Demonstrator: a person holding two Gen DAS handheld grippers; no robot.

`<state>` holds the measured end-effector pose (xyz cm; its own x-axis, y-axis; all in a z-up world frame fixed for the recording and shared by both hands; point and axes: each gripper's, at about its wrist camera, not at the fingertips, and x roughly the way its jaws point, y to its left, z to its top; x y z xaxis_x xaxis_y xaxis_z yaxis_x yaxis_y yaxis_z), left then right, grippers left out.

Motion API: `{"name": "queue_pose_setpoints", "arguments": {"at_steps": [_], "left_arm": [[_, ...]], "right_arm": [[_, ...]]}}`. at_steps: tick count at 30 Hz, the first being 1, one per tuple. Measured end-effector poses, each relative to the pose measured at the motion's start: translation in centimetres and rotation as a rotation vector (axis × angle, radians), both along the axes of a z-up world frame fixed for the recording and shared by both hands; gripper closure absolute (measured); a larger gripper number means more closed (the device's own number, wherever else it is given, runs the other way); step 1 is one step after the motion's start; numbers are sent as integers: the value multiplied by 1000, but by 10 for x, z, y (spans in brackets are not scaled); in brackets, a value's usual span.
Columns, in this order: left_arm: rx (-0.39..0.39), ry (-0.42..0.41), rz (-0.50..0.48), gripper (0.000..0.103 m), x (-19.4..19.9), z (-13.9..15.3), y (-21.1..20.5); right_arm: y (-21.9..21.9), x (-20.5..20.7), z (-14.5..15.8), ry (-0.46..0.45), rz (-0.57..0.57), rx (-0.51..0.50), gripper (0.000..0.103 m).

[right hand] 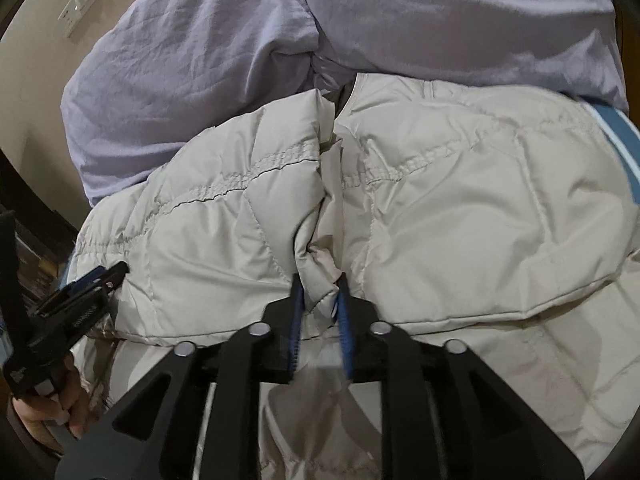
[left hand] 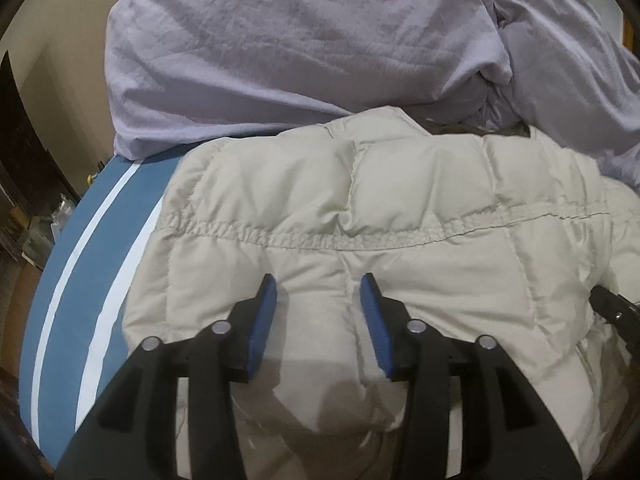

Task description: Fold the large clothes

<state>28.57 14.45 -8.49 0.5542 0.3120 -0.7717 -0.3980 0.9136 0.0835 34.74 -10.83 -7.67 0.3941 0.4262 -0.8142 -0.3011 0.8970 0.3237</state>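
Observation:
A cream quilted puffer jacket (left hand: 400, 216) lies on a blue bed sheet with white stripes (left hand: 72, 272). It also fills the right wrist view (right hand: 460, 200). My left gripper (left hand: 319, 286) is open, its blue pads resting on the jacket's near left part with nothing between them. It also shows at the left edge of the right wrist view (right hand: 100, 276). My right gripper (right hand: 319, 288) is shut on a bunched fold of the jacket's edge (right hand: 320, 280) near the front opening. Its tip shows at the right edge of the left wrist view (left hand: 612, 304).
A crumpled lilac duvet (left hand: 300, 52) is heaped on the bed just behind the jacket; it also shows in the right wrist view (right hand: 200, 64). Dark furniture (left hand: 20, 160) stands left of the bed. A wall switch plate (right hand: 78, 2) is on the beige wall.

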Motion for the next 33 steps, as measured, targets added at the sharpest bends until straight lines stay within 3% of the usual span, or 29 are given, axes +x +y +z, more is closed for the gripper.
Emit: {"name": "queue_pose_setpoints", "arguments": {"at_steps": [1, 4, 9, 16, 23, 28, 33], "left_arm": [[-1, -5, 3, 51, -3, 2, 0], [-2, -24, 7, 45, -19, 9, 0], [-7, -59, 2, 28, -60, 19, 1], [-34, -83, 0, 20, -128, 27, 8], [-62, -63, -24, 20, -185, 18, 6], [-81, -53, -23, 20, -220, 8, 8], [-109, -36, -21, 20, -238, -5, 8]], "right_arm": [[0, -1, 2, -2, -2, -8, 65], [-3, -8, 10, -21, 4, -39, 46], [-5, -32, 29, -118, 48, -136, 27], [-43, -60, 41, -159, 79, -207, 26], [-106, -91, 45, -157, 88, -246, 26], [-167, -108, 42, -123, 24, -264, 26], [-223, -120, 29, -34, -65, -224, 26]]}}
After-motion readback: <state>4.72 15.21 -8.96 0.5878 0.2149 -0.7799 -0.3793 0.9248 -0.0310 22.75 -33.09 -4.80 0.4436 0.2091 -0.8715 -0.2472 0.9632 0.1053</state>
